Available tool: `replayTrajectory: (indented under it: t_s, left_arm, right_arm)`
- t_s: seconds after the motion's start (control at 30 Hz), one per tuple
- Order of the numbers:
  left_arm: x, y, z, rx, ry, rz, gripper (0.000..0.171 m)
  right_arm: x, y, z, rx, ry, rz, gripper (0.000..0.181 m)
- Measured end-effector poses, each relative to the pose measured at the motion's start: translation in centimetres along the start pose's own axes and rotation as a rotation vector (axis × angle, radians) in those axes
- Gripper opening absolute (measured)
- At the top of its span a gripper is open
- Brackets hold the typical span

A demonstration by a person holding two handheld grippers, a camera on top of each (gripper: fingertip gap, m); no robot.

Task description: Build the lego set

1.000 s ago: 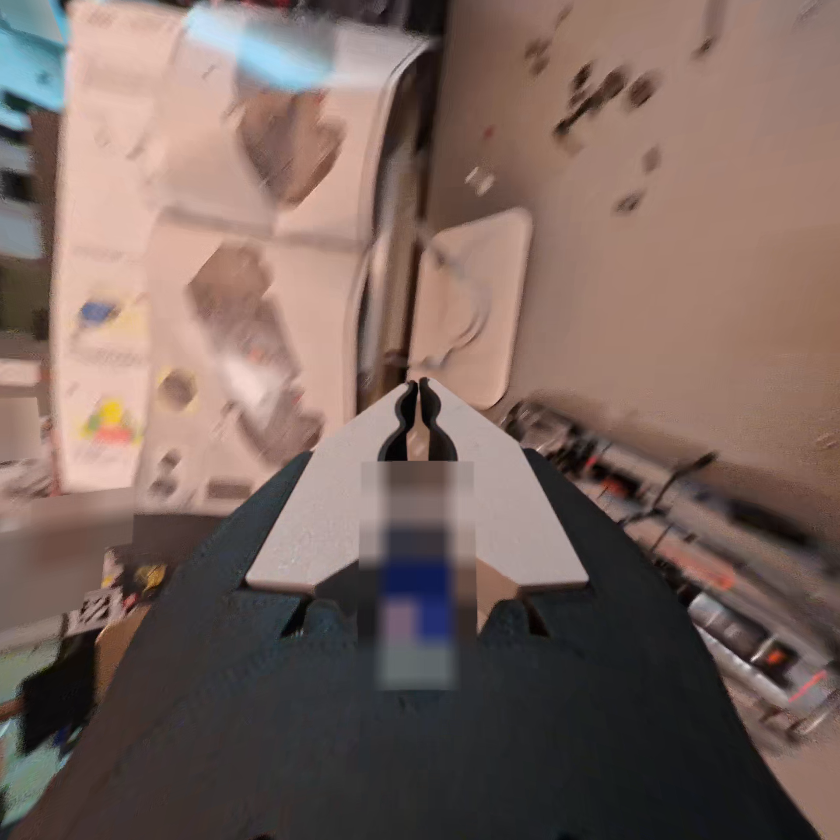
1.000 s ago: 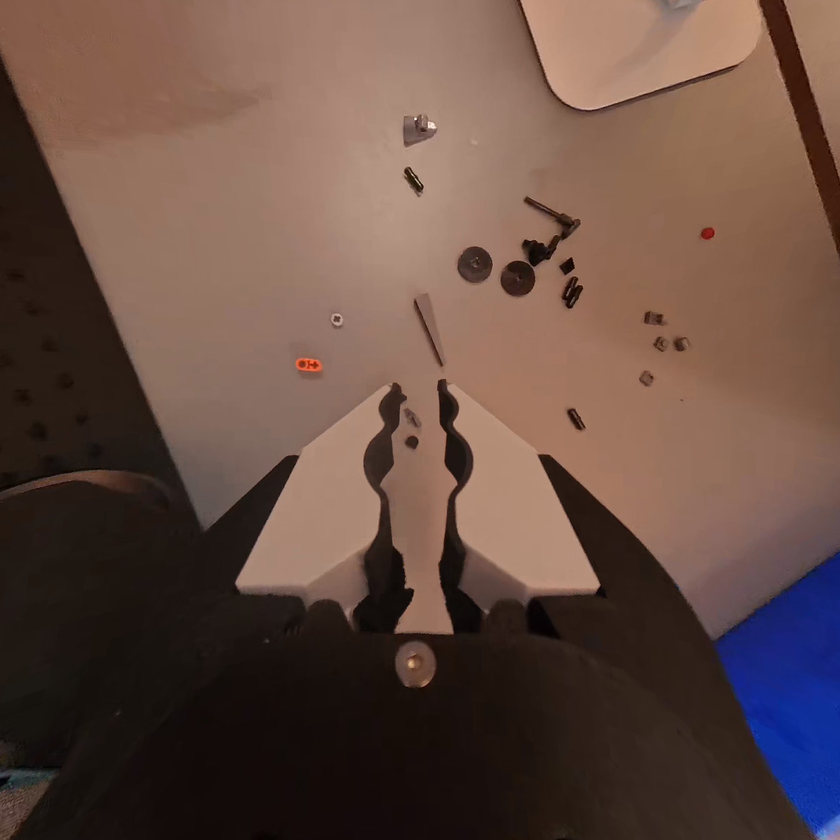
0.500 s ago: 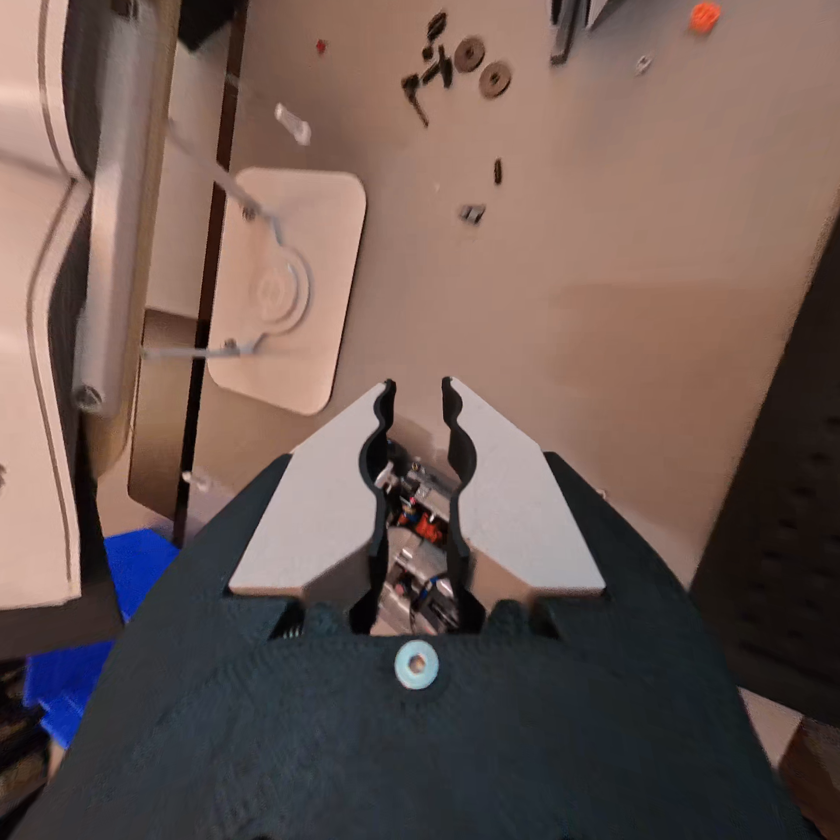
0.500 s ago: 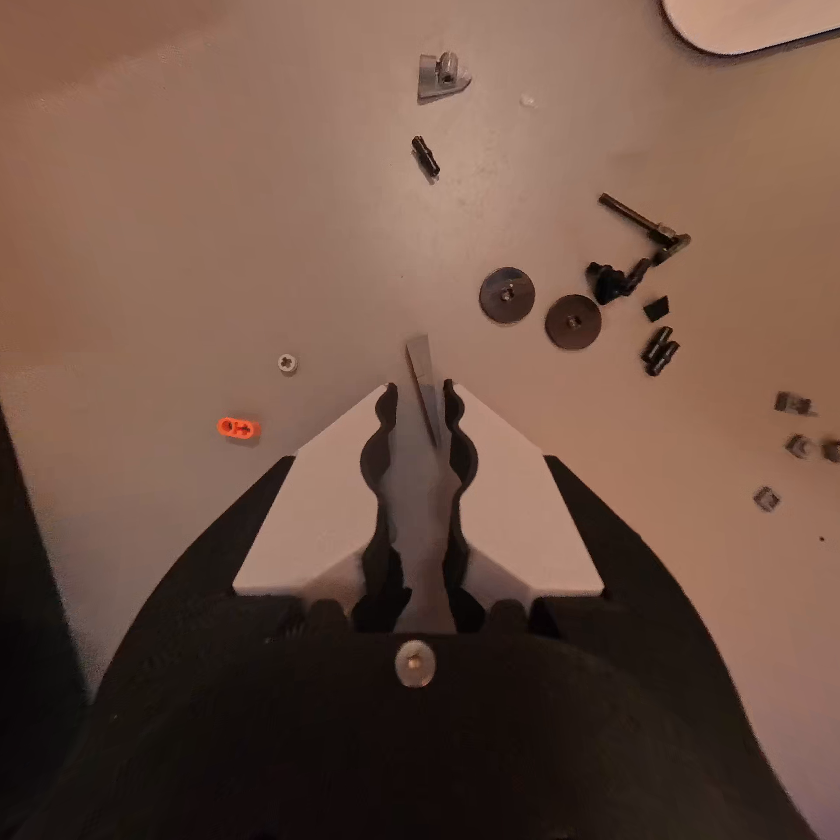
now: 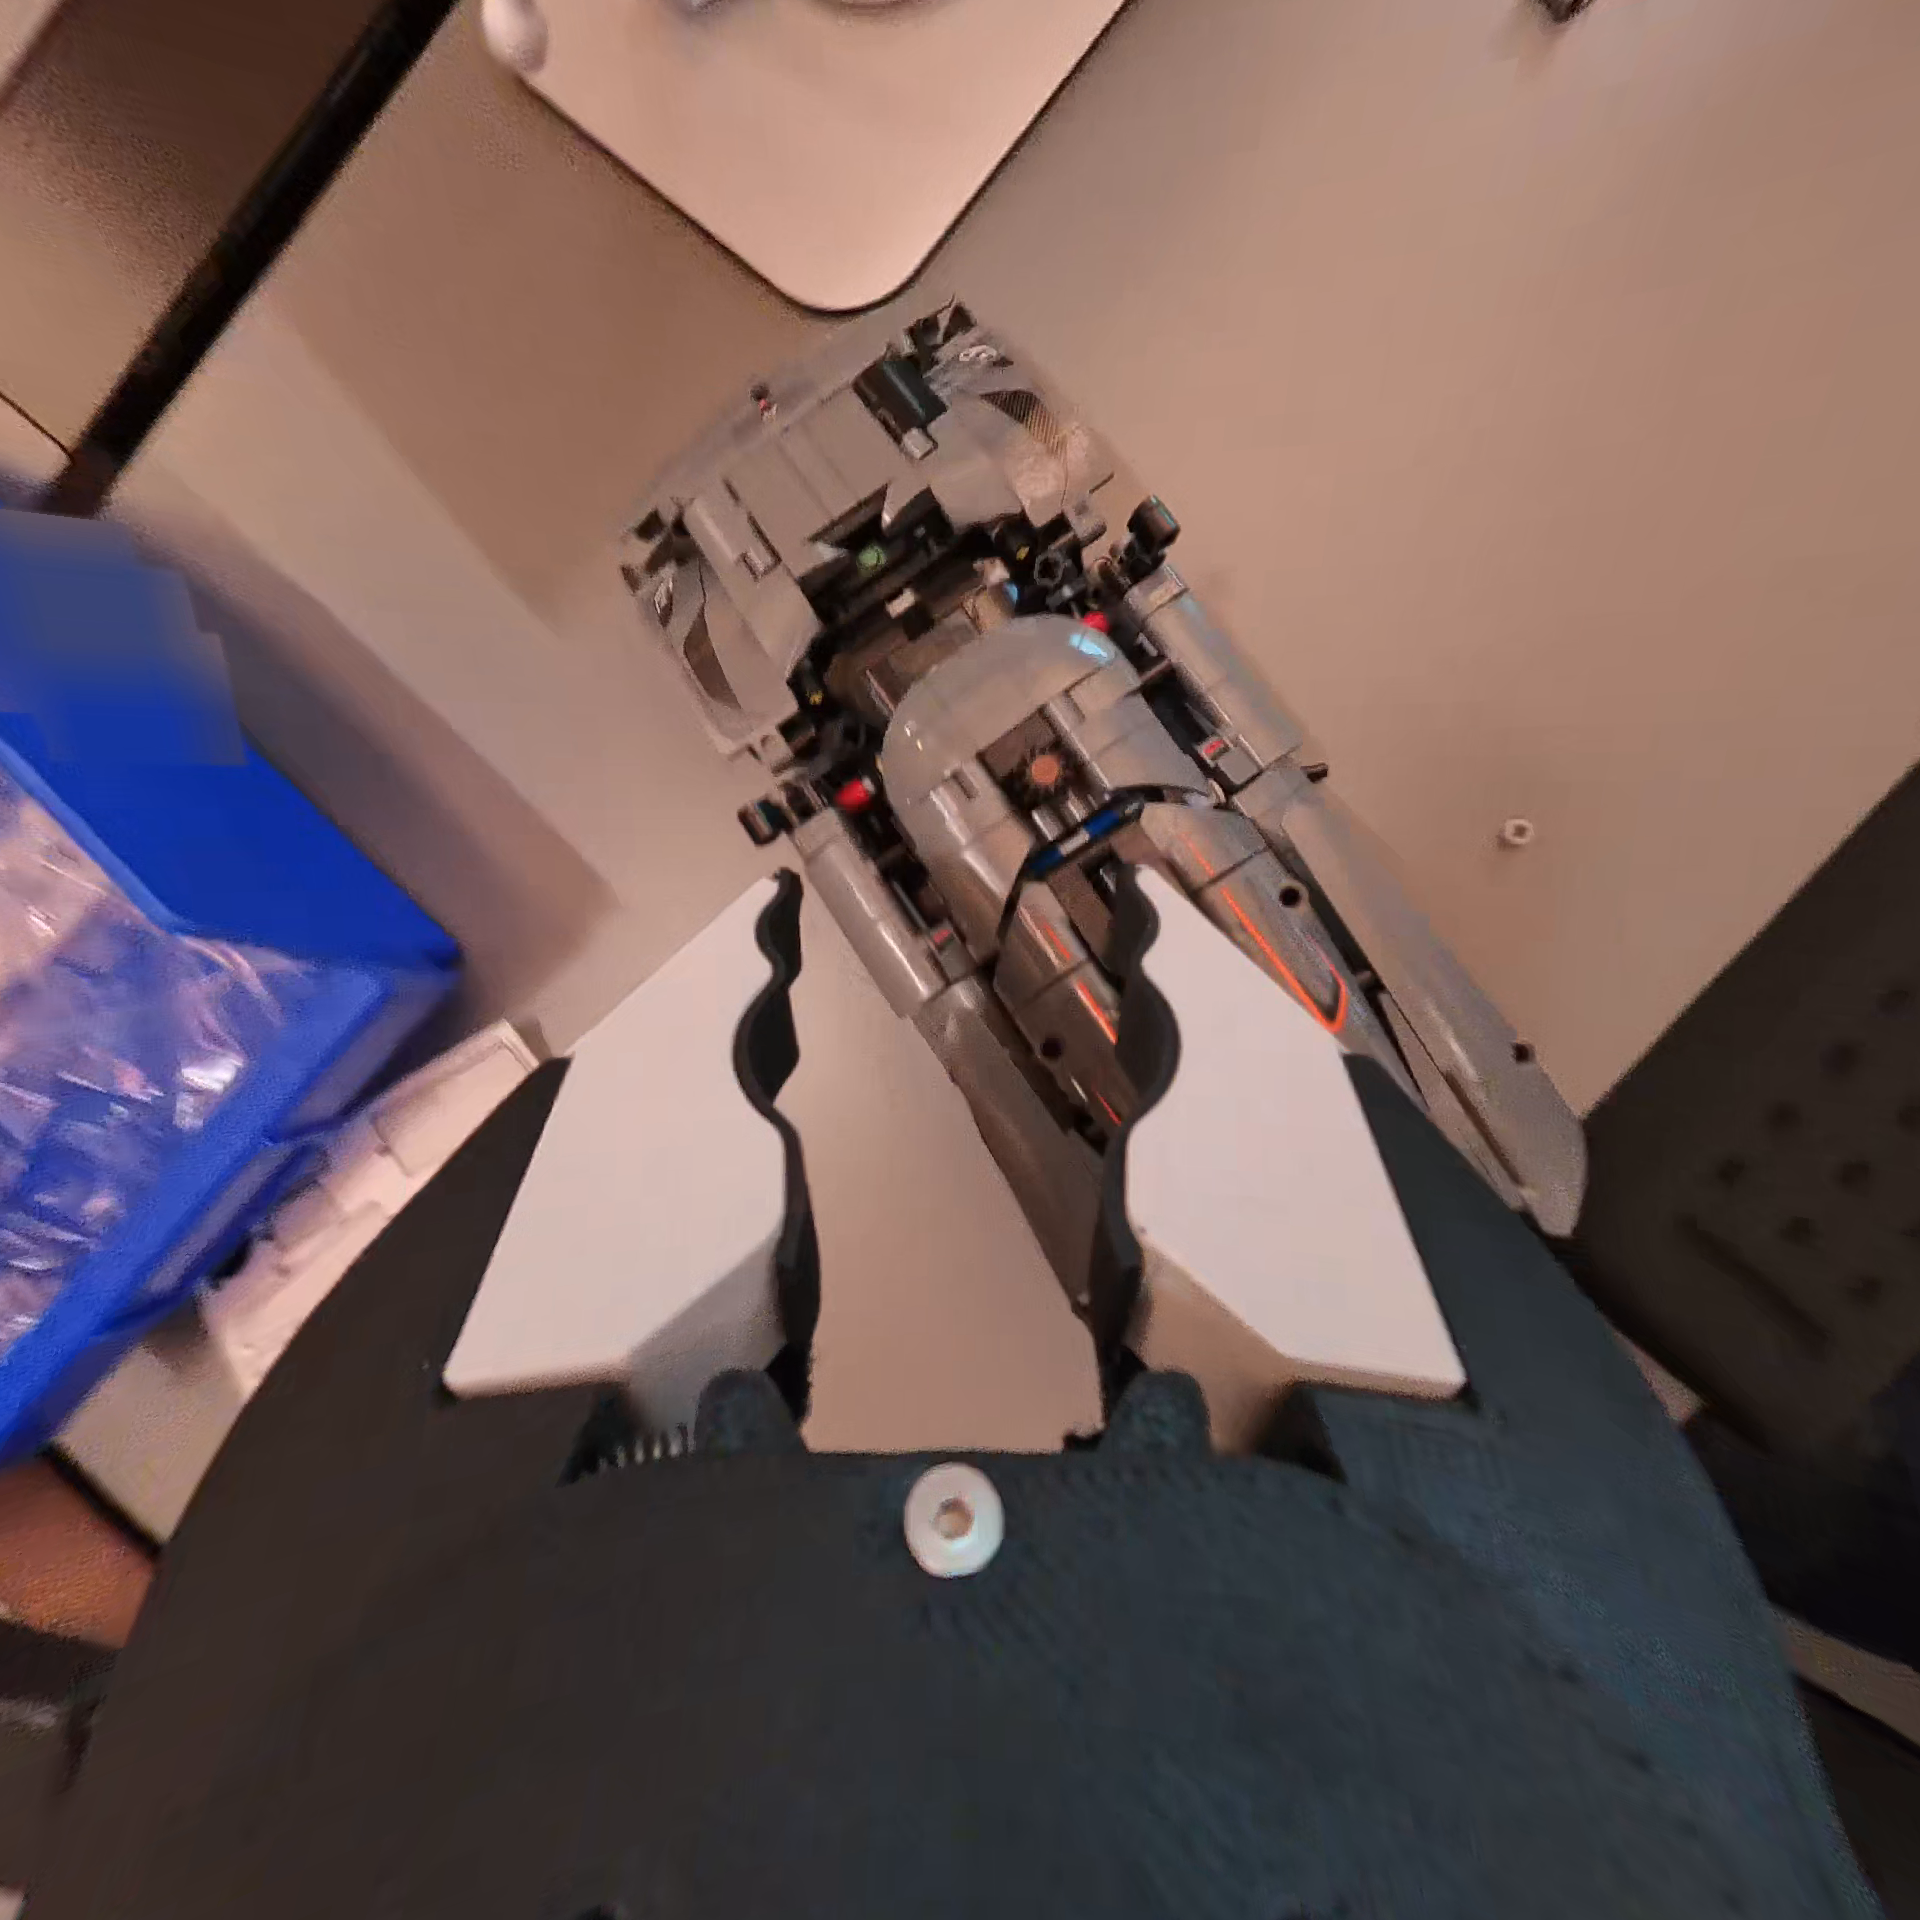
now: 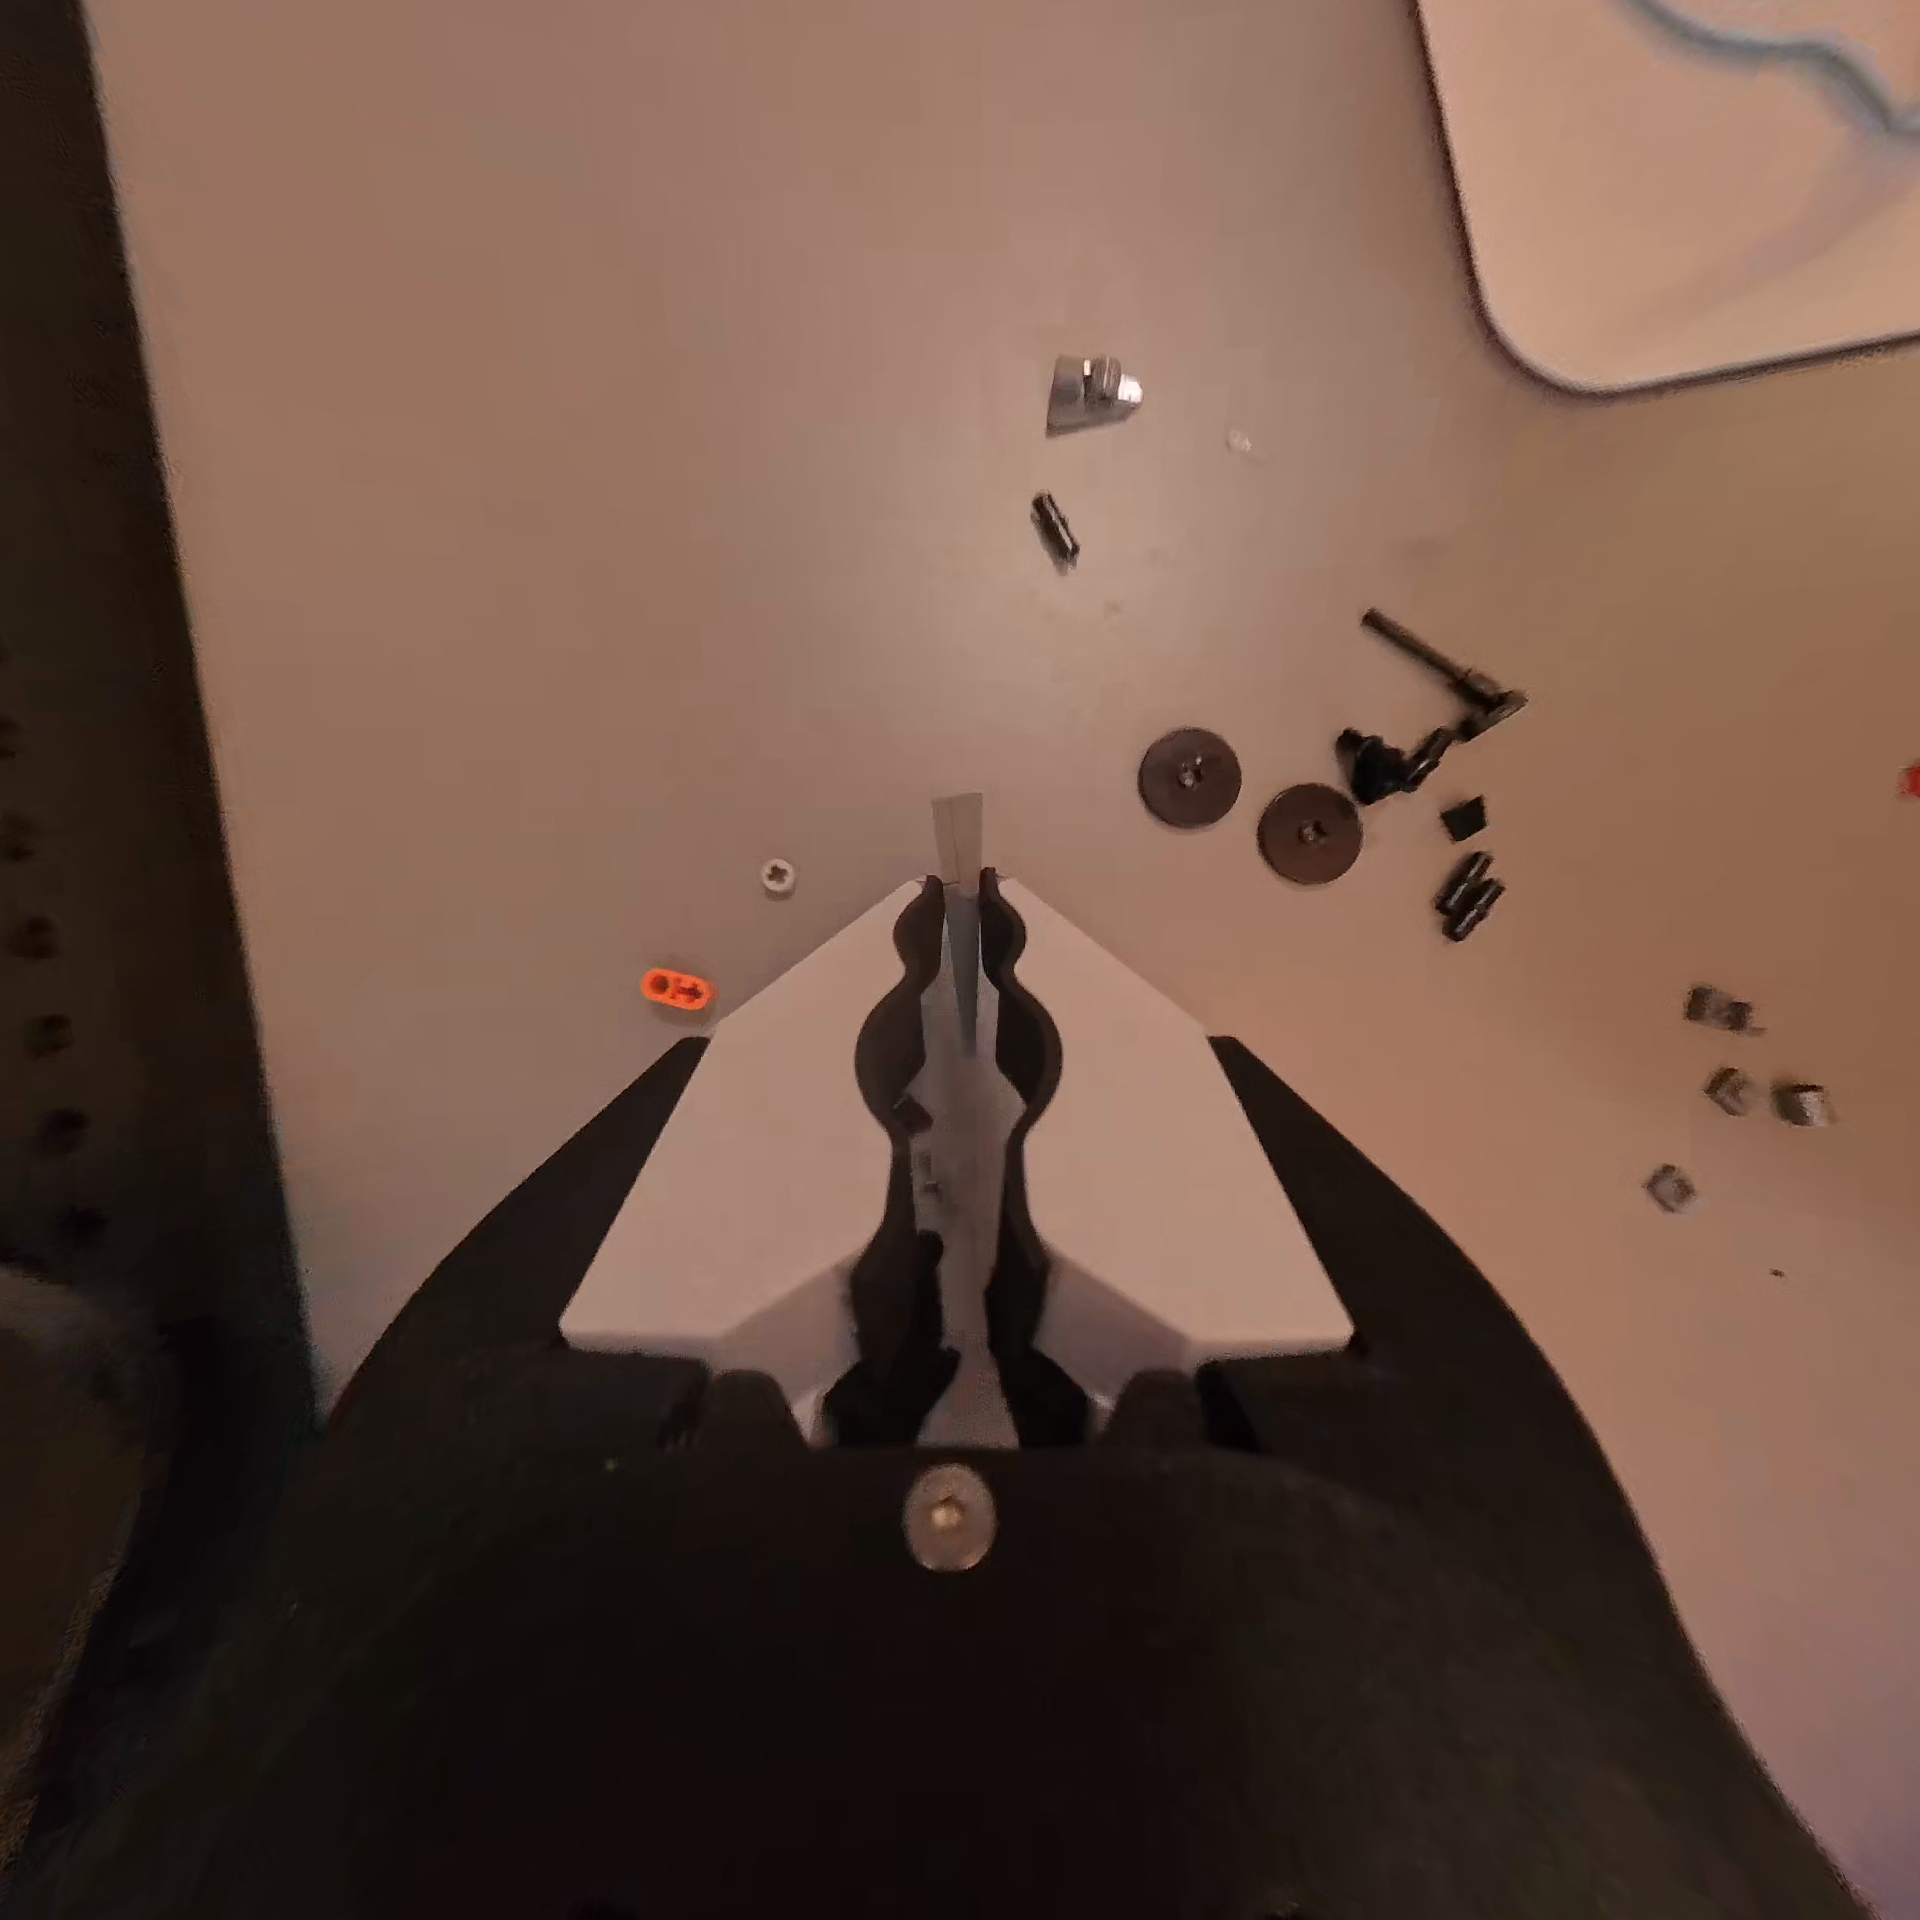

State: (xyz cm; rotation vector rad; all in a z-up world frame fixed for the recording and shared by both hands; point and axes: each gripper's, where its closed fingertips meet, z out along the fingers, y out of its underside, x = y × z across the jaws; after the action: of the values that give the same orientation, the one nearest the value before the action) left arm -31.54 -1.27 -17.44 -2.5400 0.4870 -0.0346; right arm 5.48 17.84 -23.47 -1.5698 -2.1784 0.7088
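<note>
A partly built grey Lego model (image 5: 1039, 686) with black, red and orange details lies on the beige table in the left wrist view. My left gripper (image 5: 958, 881) is open and hovers over the model's near end; the right finger lies over the model's body and nothing is held. In the right wrist view my right gripper (image 6: 961, 881) is shut on a thin grey wedge piece (image 6: 958, 831), which sticks out past the fingertips just above the table.
Loose parts lie around the right gripper: an orange link (image 6: 677, 987), a small white bush (image 6: 777, 876), two black discs (image 6: 1190, 776), a black axle assembly (image 6: 1434, 707), a grey bracket (image 6: 1091, 390) and several small grey bits (image 6: 1725, 1091). A blue bin (image 5: 208, 883) stands left of the model. A white stand base (image 5: 810, 135) lies behind it. The small white bush (image 6: 777, 876) is about 6 cm from my right fingertips and 40 cm from my left.
My left gripper has swung over the model and opened wide. My right gripper has moved forward onto the grey wedge piece and closed on it.
</note>
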Motion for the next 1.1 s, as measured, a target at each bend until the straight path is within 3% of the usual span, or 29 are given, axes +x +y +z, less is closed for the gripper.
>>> replayTrajectory:
  t_s: [0.1, 0.27, 0.43, 0.5, 0.6, 0.87, 1.1]
  left_arm:
    - [0.6, 1.3, -1.1, 0.039, 0.106, -0.098, 0.061]
    - [3.0, 6.1, -1.7, -0.016, 0.279, -0.239, 0.078]
    - [4.3, 10.4, -1.4, -0.064, 0.262, -0.137, 0.095]
    - [4.6, 12.0, -1.0, -0.095, 0.270, -0.112, 0.103]
    - [4.8, 13.1, -0.1, -0.112, 0.281, -0.109, 0.102]
    - [6.4, 13.2, 2.2, -0.206, 0.292, -0.012, 0.073]
    - [6.3, 12.9, 2.8, -0.203, 0.270, -0.005, 0.072]
  right_arm:
    - [-1.4, -2.1, -2.1, 0.006, 0.015, -0.041, 0.004]
    - [-4.8, -5.4, -5.1, 0.004, 0.091, -0.127, 0.004]
    - [-8.6, -7.7, -5.9, 0.059, 0.104, -0.139, 0.004]
    - [-9.6, -8.4, -5.3, 0.075, 0.087, -0.120, 0.004]
    - [-10.3, -8.6, -3.6, 0.063, 0.075, -0.103, 0.004]
    - [-12.9, -10.5, 1.5, 0.042, 0.061, -0.048, 0.004]
    - [-14.9, -11.7, 4.5, 0.027, 0.072, -0.025, 0.004]
